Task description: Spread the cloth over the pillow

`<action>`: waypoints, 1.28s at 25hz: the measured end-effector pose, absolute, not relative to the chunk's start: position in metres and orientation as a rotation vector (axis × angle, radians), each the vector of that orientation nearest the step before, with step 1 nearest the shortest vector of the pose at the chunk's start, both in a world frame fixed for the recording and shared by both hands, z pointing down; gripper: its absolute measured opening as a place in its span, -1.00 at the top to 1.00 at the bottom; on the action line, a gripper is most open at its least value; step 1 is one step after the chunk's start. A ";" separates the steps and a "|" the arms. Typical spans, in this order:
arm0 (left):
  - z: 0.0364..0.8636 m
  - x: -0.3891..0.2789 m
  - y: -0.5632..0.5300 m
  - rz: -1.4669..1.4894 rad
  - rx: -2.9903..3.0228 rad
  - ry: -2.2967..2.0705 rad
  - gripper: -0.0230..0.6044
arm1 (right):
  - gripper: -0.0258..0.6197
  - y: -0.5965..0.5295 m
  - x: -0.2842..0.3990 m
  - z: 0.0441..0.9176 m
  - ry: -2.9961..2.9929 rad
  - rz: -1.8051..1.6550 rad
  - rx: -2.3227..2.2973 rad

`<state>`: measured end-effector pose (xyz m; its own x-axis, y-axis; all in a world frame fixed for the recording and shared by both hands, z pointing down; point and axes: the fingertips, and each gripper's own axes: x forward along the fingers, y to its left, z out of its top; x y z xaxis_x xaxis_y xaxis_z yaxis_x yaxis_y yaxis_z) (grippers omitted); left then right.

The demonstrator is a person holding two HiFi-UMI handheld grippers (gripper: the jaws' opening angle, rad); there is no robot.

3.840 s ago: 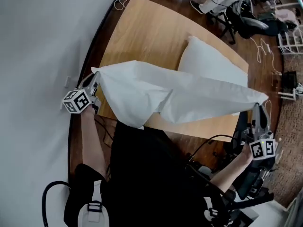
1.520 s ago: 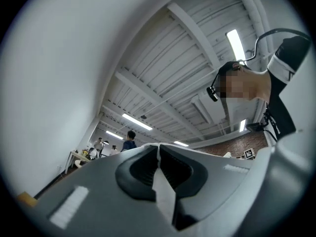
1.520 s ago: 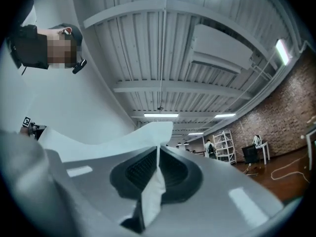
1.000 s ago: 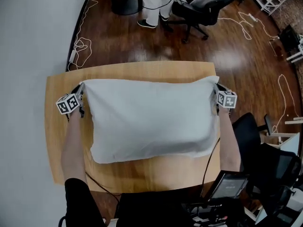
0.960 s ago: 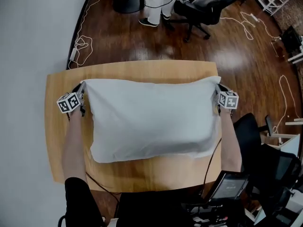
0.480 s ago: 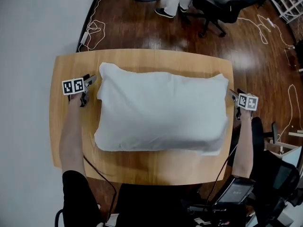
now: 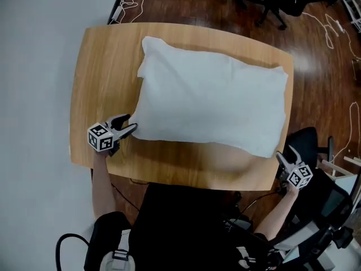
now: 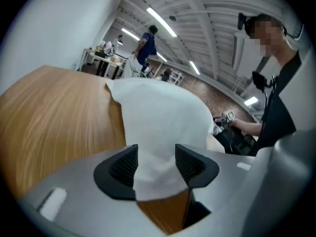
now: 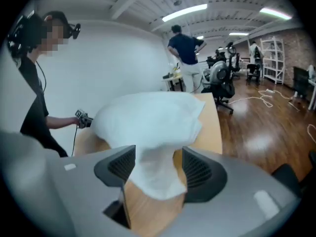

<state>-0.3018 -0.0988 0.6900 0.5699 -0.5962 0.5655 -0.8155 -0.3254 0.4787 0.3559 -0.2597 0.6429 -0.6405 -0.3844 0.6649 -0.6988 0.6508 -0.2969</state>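
Note:
A white cloth (image 7: 214, 95) lies spread over the pillow on the wooden table (image 7: 107, 66), and the pillow itself is hidden beneath it. My left gripper (image 7: 128, 123) sits at the cloth's near-left corner. Its jaws have just been opening and stand open, with that corner (image 8: 155, 181) lying loose between them. My right gripper (image 7: 284, 154) is off the table's near-right edge, beside the cloth's near-right corner. Its jaws have also just been opening and stand open, with a flap of cloth (image 9: 155, 174) between the pads, not pinched.
A white wall (image 7: 34, 95) runs along the table's left side. Cables (image 7: 127, 4) lie on the dark wood floor beyond the table. A black office chair (image 7: 307, 143) stands by the right gripper. A person (image 9: 185, 48) stands far off in the room.
Both grippers let go of the cloth's far corners and came back toward me to its near corners. Their jaws went from shut to open. The cloth now rests on the pillow.

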 end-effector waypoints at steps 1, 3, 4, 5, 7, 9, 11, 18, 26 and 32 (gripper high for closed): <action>0.702 -0.292 -0.084 0.420 2.042 -1.118 0.20 | -0.01 -0.236 0.352 0.655 -2.260 0.730 0.803; 0.714 -0.282 -0.074 0.471 2.042 -1.149 0.20 | -0.01 -0.201 0.347 0.676 -2.175 0.707 0.743; 0.715 -0.279 -0.073 0.486 2.045 -1.161 0.24 | -0.01 -0.189 0.345 0.684 -2.141 0.692 0.724; 0.712 -0.278 -0.071 0.505 2.050 -1.167 0.41 | -0.01 -0.180 0.343 0.689 -2.115 0.680 0.712; 0.696 -0.281 -0.061 0.543 2.062 -1.196 0.89 | -0.01 -0.170 0.336 0.692 -2.085 0.659 0.697; 0.665 -0.290 -0.048 0.509 2.079 -1.248 0.90 | -0.01 -0.166 0.332 0.682 -2.077 0.633 0.709; 0.626 -0.296 -0.042 0.413 2.111 -1.279 0.90 | -0.01 -0.163 0.337 0.658 -2.076 0.616 0.763; 0.665 -0.292 -0.032 0.443 2.042 -1.327 0.90 | -0.01 -0.178 0.331 0.666 -2.079 0.570 0.775; 0.688 -0.279 -0.036 0.495 2.023 -1.306 0.90 | 0.90 -0.195 0.358 0.719 -1.829 0.517 0.646; 0.652 -0.280 -0.036 0.531 2.078 -1.329 0.90 | 0.91 -0.180 0.369 0.620 -1.837 0.429 0.790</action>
